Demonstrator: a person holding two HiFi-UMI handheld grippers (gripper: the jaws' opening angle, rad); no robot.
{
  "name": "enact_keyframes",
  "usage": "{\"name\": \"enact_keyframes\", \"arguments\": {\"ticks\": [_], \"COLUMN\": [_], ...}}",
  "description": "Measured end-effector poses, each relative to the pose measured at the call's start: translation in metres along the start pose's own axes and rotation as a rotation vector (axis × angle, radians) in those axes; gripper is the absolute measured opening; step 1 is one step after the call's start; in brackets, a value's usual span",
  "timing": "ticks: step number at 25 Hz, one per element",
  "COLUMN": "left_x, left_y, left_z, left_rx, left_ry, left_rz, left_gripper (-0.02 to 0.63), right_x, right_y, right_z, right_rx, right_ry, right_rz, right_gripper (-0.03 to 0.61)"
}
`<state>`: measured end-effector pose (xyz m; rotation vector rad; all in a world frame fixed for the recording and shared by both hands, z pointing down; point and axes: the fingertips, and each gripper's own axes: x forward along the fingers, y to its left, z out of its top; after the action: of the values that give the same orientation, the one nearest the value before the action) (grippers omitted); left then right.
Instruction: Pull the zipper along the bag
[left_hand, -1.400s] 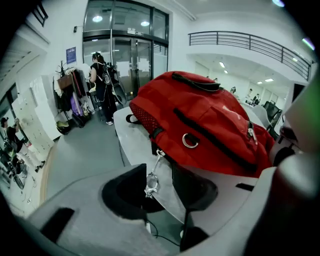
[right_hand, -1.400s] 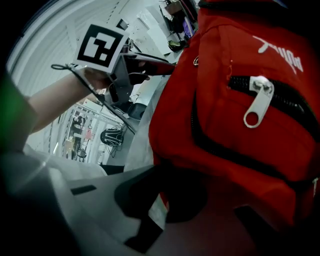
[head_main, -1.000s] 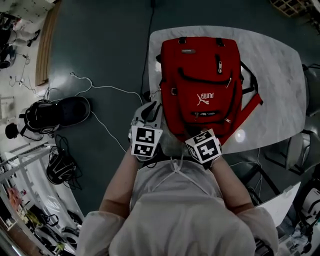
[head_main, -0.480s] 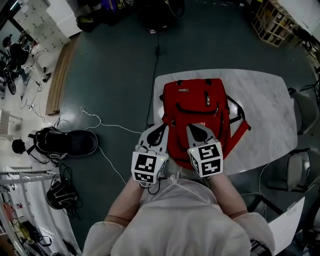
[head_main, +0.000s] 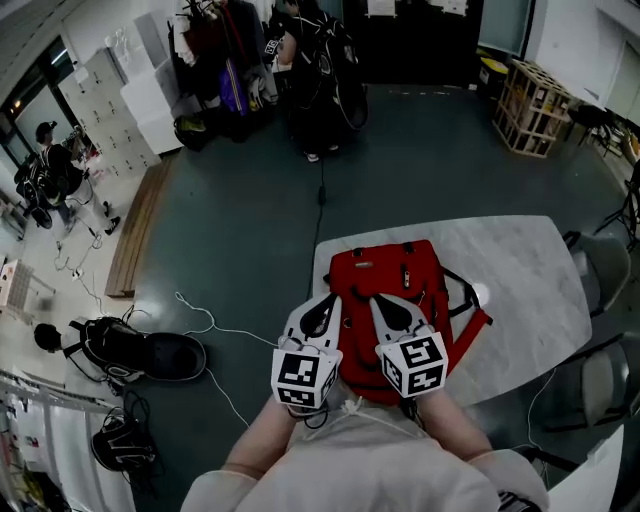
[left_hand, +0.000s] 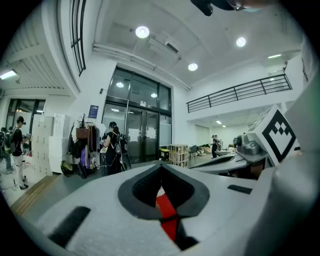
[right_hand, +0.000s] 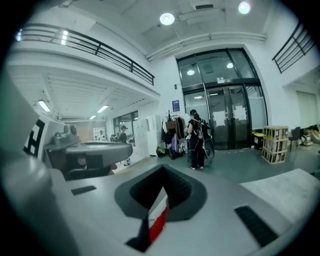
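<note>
Far to the left of the red backpack (head_main: 400, 290), a wooden plank (head_main: 137, 235) lies on the dark floor. Nearer to it sits a black bag (head_main: 150, 352), with a white cable (head_main: 215, 325) trailing across the floor toward the backpack's side. Beyond the backpack, a person (head_main: 320, 70) carrying a dark pack stands before glass doors.

The backpack itself lies flat at the left end of the marble table (head_main: 525, 270), its top handle pointing away from the wearer of the camera. A small zipper pull (head_main: 405, 278) shows on its front panel, too small to read further.

Over the backpack's near left part, the left gripper (head_main: 332, 298) is held in the air. Its jaws are pressed together tip to tip with nothing between them. Its own view looks out level across the hall, and only a sliver of the backpack's red shows through the slot below the tips. Just beside it, over the backpack's near right part, the right gripper (head_main: 373, 299) is held the same way, jaws likewise closed and empty, with a thin red strip in its slot. Neither gripper touches the backpack.

Far to the right of the backpack stands a wooden crate (head_main: 527, 115), and a grey chair (head_main: 600, 265) sits at the table's right edge.
</note>
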<state>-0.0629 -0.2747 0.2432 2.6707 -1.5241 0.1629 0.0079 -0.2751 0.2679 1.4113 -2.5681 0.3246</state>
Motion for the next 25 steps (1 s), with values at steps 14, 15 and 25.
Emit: {"name": "enact_keyframes", "arguments": {"ticks": [14,15,25], "left_x": [-0.003,-0.004,-0.008], "left_y": [0.003,0.004,0.002], "left_z": [0.004,0.003,-0.009], "left_rx": [-0.058,-0.058,-0.046], "left_ry": [0.006,0.008,0.035], "left_rz": [0.0,0.0,-0.003], "left_gripper": [0.02,0.02,0.02], "right_x": [-0.002,-0.003,-0.008], "right_y": [0.01,0.01,0.011], "right_z": [0.005,0.004,-0.006], "right_rx": [-0.041,-0.043,-0.039], "right_ry": [0.003,0.005,0.018], "right_rz": [0.013,0.011,-0.003], "right_gripper": [0.026,0.026,0.026]}}
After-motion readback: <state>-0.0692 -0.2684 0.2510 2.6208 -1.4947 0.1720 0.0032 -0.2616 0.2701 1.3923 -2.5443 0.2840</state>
